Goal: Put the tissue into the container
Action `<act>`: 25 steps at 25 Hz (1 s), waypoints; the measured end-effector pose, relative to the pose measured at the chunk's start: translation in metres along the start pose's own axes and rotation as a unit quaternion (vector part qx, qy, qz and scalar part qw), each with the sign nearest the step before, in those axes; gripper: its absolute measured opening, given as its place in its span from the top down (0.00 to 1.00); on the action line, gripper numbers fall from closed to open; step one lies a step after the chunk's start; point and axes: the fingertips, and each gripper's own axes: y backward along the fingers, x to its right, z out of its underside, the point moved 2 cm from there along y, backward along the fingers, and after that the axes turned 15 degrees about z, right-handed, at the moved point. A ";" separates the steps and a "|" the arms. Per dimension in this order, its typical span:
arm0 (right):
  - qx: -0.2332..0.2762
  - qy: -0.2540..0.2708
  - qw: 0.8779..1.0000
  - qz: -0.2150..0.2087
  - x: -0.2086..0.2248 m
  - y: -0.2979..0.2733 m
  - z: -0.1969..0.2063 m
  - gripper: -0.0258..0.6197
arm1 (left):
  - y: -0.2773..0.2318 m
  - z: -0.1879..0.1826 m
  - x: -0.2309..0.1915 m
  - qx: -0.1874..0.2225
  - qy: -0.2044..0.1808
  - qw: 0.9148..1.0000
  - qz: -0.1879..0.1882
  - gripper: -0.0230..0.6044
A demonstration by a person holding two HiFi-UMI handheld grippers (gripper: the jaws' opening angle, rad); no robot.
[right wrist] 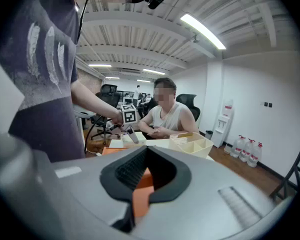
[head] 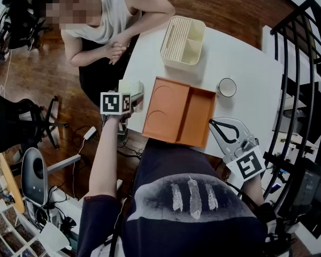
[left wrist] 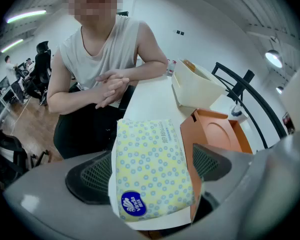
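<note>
A yellow tissue pack (left wrist: 151, 171) with blue rings lies flat at the near-left edge of the white table (head: 246, 63). My left gripper (left wrist: 152, 154) stands open around it, one pad on each side and a thin gap at each. In the head view, the left gripper (head: 131, 101) sits at the table's left edge over the tissue pack (head: 129, 86). The cream slotted container (head: 183, 42) stands at the far side, also in the left gripper view as the container (left wrist: 195, 89). My right gripper (head: 214, 123) hovers by the near-right corner, shut and holding nothing.
An orange two-part tray (head: 179, 111) lies mid-table, right beside the pack. A small round cup (head: 227, 87) stands to its right. A person sits at the far-left side with clasped hands (head: 115, 50) resting on the table edge. A black railing (head: 299, 63) runs along the right.
</note>
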 end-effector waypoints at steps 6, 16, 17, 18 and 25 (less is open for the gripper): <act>-0.012 -0.011 1.000 0.000 -0.001 -0.002 0.004 0.96 | -0.012 0.012 -0.007 -0.027 0.000 1.000 -0.003 0.16; -0.041 -0.004 0.999 -0.007 -0.008 -0.014 0.013 0.96 | -0.023 0.014 -0.009 -0.013 0.012 1.000 0.020 0.20; -0.043 -0.004 0.999 -0.009 -0.009 -0.016 0.013 0.96 | -0.022 0.014 -0.009 -0.011 0.012 1.000 0.021 0.21; -0.045 -0.003 0.999 -0.010 -0.010 -0.017 0.012 0.96 | -0.021 0.014 -0.009 -0.008 0.011 1.000 0.022 0.22; -0.046 0.002 0.999 -0.012 -0.012 -0.027 0.007 0.96 | 0.001 0.001 0.004 0.060 0.053 0.995 0.067 0.25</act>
